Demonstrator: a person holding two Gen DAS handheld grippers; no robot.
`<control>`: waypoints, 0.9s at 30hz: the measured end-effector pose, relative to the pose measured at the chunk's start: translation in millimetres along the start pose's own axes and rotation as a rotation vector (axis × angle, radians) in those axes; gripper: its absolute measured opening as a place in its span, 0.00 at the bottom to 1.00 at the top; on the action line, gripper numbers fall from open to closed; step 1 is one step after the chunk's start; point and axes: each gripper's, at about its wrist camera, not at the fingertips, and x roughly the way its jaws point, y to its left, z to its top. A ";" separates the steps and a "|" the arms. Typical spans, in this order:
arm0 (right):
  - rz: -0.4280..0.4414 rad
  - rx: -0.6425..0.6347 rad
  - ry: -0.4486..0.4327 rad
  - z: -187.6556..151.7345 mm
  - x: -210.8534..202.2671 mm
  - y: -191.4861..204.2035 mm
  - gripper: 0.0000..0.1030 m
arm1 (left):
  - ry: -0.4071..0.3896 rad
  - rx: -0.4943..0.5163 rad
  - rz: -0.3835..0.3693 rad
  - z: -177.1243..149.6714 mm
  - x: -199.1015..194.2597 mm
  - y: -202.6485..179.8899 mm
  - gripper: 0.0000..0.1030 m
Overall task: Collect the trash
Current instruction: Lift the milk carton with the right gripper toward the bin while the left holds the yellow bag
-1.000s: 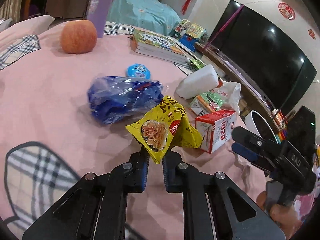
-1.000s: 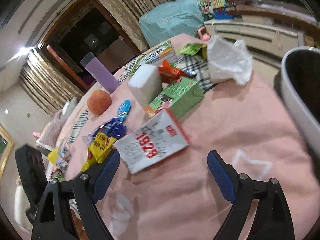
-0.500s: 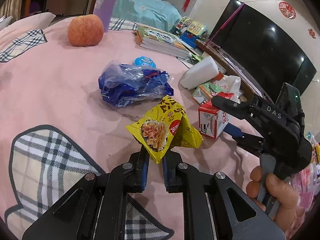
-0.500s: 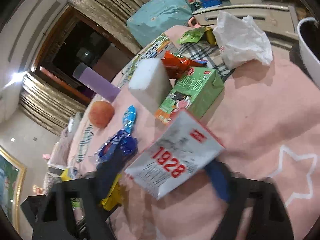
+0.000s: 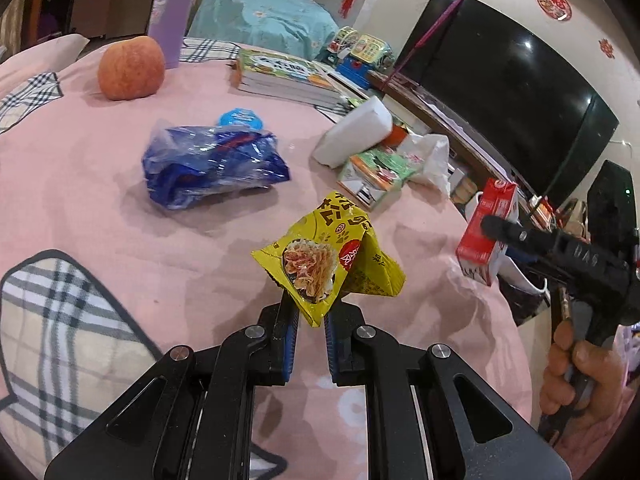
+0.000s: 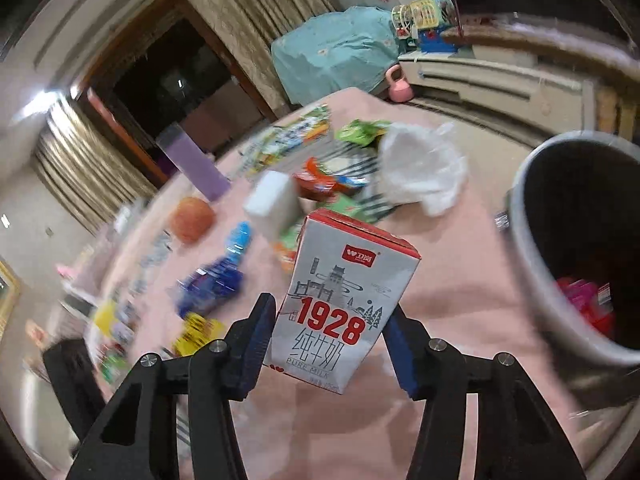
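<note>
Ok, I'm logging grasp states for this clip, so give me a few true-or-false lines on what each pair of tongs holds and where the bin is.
1. The left tongs are shut on the yellow snack wrapper. True.
2. The right tongs are open and hold nothing. False: they grip the 1928 milk carton, lifted off the pink tablecloth.
3. The bin lies to the right in the right wrist view, with trash already inside. True.
4. The blue plastic bag is in the bin. False: it lies on the tablecloth.
5. The apple rests beside the purple bottle. True.
</note>
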 end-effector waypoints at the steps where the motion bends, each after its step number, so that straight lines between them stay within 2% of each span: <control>1: -0.039 -0.037 0.017 -1.5 1.5 0.6 0.53 | 0.004 0.003 -0.003 -0.2 1.6 -2.3 0.11; 3: -0.073 -0.062 0.035 -4.3 8.2 2.8 0.53 | 0.005 0.008 0.001 -0.9 3.2 -4.8 0.11; 7: -0.028 -0.061 0.027 -17.1 25.3 7.5 0.50 | 0.008 0.004 0.012 -1.1 1.3 -4.3 0.11; 11: -0.040 -0.092 0.010 -32.5 34.9 14.4 0.50 | 0.008 0.003 0.027 0.1 1.2 -2.7 0.11; 18: -0.026 -0.066 -0.014 -33.2 32.4 10.6 0.52 | 0.029 0.007 0.023 -1.9 9.4 -11.9 0.11; 27: -0.031 -0.062 -0.065 -34.2 6.2 -1.3 0.46 | 0.028 0.066 -0.006 1.4 13.2 -43.4 0.11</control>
